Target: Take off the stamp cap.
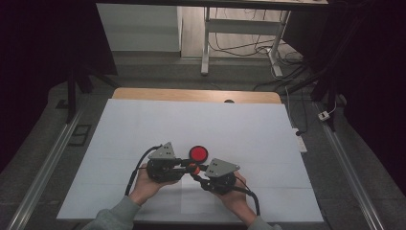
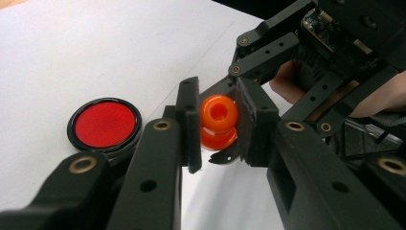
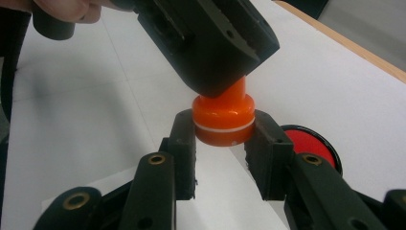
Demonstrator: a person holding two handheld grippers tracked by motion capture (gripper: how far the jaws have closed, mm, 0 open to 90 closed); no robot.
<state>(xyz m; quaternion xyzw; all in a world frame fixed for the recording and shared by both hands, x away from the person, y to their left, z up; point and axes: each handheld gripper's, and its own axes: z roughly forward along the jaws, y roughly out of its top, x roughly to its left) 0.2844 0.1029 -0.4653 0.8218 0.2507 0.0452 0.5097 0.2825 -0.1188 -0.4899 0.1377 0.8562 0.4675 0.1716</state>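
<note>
Left hand-held gripper point(image 2: 218, 125): clamped on orange two-part piece's point(image 2: 218, 121) narrow end. Right hand-held gripper point(image 3: 224, 143): clamped on its wider base, just above white desk point(image 1: 143, 124); apparently braced for twisting or pulling apart. Red disc point(image 1: 198, 154) laid just beside.
</note>
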